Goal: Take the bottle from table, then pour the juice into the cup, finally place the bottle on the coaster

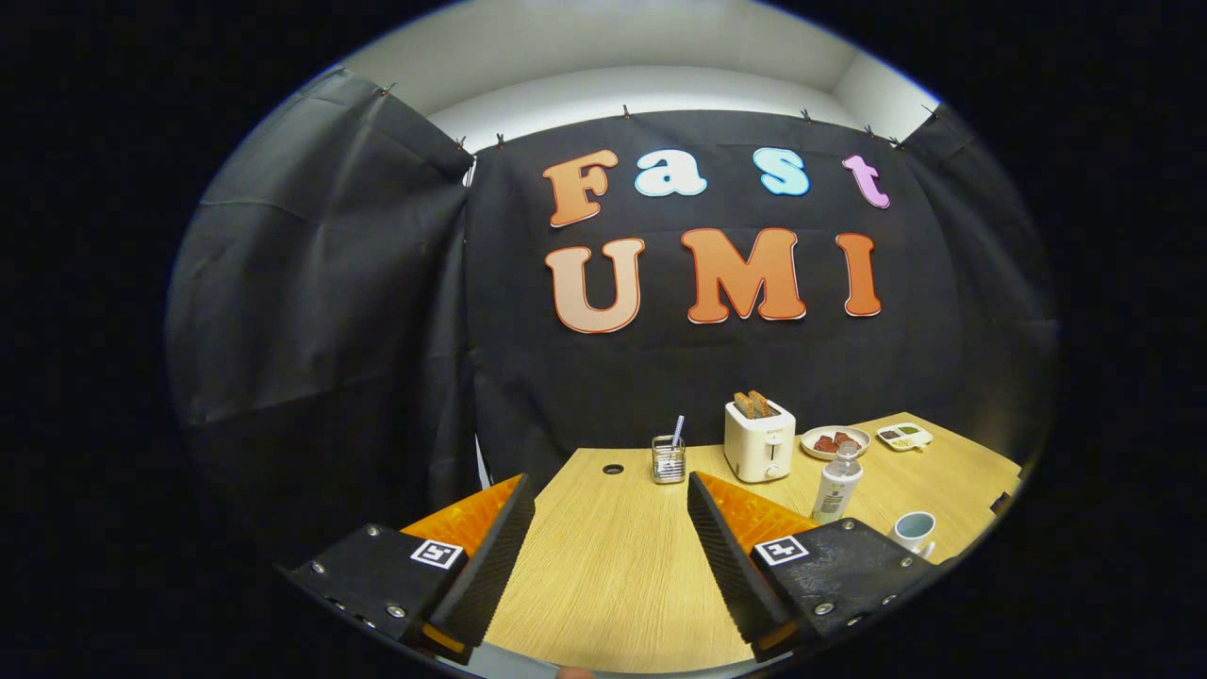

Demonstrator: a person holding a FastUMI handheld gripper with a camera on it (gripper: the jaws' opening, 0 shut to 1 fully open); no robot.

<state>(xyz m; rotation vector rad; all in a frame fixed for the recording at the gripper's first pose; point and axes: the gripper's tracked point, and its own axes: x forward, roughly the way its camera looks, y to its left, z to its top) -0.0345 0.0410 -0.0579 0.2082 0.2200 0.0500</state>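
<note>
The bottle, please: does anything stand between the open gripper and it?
Nothing visible does. The gripper is open over bare table; the bottle stands beyond its right finger, and the toaster sits farther back.

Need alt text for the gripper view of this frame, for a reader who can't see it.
The gripper hangs open above a wooden table, holding nothing. Off to the right beyond its fingers stand a clear bottle and, nearer, a cup. Farther back are a white toaster, a glass with a straw and two small dishes.

Gripper (611, 490) jaws spread wide over bare counter (603, 566), holding nothing. Bottle (836, 486) stands beyond the right jaw, cup (914, 530) just beside it, toaster (759, 438) further back.
</note>
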